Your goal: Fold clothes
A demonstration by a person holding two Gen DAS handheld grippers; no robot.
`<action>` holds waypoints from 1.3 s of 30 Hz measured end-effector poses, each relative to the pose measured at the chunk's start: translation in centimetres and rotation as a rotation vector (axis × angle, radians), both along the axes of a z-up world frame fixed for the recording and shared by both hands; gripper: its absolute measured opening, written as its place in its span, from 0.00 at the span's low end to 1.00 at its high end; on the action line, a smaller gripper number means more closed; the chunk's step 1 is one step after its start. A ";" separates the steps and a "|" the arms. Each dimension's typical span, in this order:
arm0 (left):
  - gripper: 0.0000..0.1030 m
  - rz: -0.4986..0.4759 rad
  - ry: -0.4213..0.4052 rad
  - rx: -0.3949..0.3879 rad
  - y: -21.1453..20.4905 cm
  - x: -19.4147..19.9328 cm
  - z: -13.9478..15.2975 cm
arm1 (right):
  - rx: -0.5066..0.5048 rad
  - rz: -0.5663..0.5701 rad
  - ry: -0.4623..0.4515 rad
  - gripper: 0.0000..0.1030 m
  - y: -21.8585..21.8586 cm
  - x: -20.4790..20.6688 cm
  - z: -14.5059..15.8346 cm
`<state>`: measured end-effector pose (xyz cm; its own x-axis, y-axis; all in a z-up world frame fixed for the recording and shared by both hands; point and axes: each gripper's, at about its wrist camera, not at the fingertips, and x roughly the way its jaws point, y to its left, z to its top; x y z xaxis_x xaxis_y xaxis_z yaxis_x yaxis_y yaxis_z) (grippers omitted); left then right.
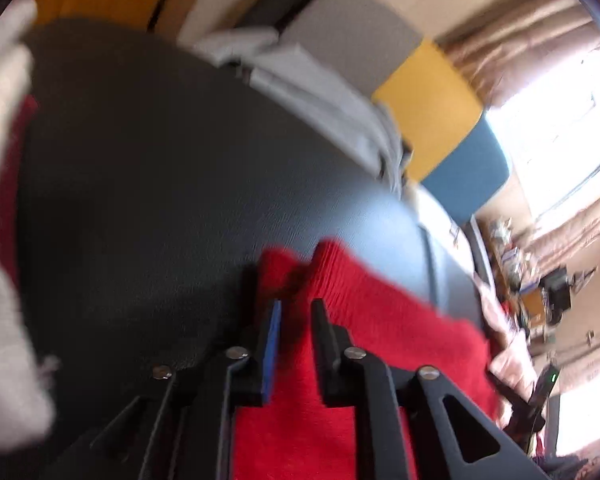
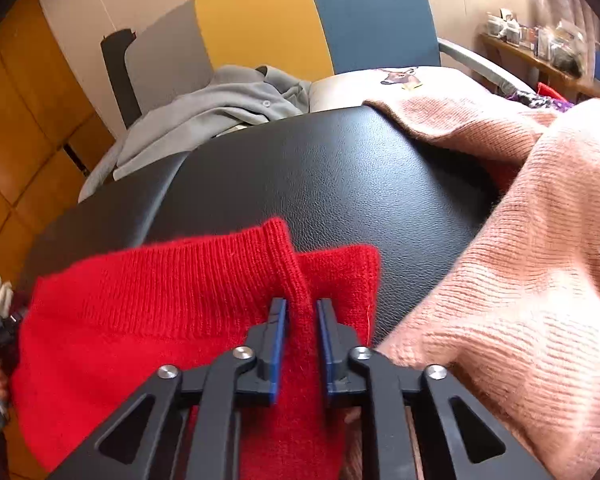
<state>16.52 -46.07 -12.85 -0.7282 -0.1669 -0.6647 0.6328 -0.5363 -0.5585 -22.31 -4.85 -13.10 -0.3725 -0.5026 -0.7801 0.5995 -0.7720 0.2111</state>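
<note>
Red knit fabric fills the space nearest to both cameras: it is a red sweater [image 2: 148, 312] that lies on a black leather surface [image 2: 340, 176]. In the right wrist view, the right gripper [image 2: 302, 308] has its jaws narrow, and a ribbed fold of the sweater stands between the blue pads [image 2: 278, 344]; the pads seem to press on it from both sides. In the left wrist view, which is blurred, the left gripper [image 1: 296, 312] also has narrow jaws with a bunch of the same red sweater [image 1: 340, 320] between them, and the fabric hangs down from it.

Just beside the sweater, on the right in the right wrist view, a pink sweater [image 2: 532, 280] lies partly over the black surface. Behind the surface, a grey garment [image 2: 220, 108] is heaped in front of a chair back [image 2: 300, 16] with grey, yellow and blue panels. A white cushion [image 2: 360, 84] with a small deer picture is next to the grey garment. Far right, a shelf [image 2: 540, 52] carries small things, too blurred to tell.
</note>
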 end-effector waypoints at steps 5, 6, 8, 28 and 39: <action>0.21 -0.126 0.005 -0.118 5.5 -0.3 2.3 | -0.048 0.077 0.104 0.27 1.3 3.7 4.0; 0.21 -0.168 -0.017 -0.130 6.9 -0.9 2.2 | -0.063 0.122 0.101 0.30 1.4 5.0 4.5; 0.21 -0.261 -0.076 -0.122 9.9 -1.9 0.8 | -0.065 0.193 0.077 0.34 1.5 7.3 4.4; 0.26 -0.368 -0.118 -0.079 19.6 -0.5 1.2 | -0.291 0.144 -0.180 0.58 18.9 16.5 0.4; 0.28 -0.768 -0.105 -0.269 28.5 -11.2 3.3 | -0.438 0.367 -0.309 0.62 14.0 13.0 -1.2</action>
